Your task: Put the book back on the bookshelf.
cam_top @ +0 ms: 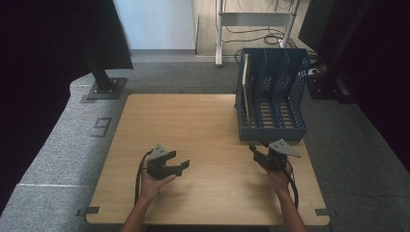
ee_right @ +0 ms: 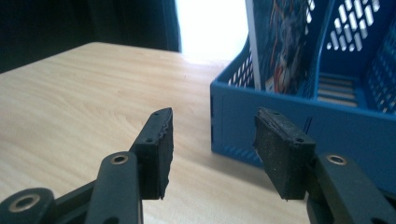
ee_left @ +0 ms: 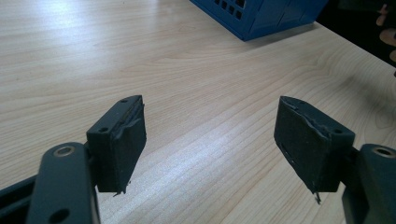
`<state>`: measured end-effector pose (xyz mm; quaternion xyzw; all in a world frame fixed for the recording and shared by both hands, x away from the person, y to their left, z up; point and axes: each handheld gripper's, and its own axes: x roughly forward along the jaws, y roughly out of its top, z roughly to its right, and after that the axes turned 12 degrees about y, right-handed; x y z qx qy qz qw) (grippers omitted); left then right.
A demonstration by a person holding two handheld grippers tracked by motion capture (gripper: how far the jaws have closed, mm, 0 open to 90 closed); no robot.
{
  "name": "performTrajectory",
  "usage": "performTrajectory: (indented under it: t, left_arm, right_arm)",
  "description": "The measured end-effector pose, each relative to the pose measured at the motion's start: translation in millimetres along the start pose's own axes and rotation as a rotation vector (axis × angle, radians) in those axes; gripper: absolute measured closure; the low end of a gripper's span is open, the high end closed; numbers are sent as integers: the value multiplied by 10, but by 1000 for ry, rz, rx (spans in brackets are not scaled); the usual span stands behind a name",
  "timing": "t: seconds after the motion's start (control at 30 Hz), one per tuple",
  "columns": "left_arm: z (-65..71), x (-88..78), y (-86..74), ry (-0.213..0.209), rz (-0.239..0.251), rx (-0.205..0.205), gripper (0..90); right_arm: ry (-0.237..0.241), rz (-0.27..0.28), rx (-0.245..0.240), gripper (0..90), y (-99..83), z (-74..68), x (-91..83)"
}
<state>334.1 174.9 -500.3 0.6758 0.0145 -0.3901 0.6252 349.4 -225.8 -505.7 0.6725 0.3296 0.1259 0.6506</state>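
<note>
Right gripper (cam_top: 257,147) released, empty, just off rack's (cam_top: 273,130) near wall by table's (cam_top: 193,121) right edge. Left gripper (cam_top: 184,166) released, empty, near front edge.

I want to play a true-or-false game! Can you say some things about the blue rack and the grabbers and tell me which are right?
1. The blue file rack stands on the wooden table. True.
2. The left hand-held gripper holds a book. False: its jaws are open with nothing between them.
3. A book stands upright in the rack. True.
4. The right hand-held gripper is clamped on the rack. False: it is open, short of the rack.
</note>
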Motion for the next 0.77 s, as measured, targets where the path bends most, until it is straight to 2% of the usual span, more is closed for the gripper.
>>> performTrajectory:
  t: [0.3,0.77]
  left_arm:
    - [-10,7,-10,8,-5,2,251]
    - [-10,19,-18,8,-12,8,251]
  right_arm:
    - [17,-38,0,466,-131,0,-24]
    - [28,-62,-18,441,-155,-30,4]
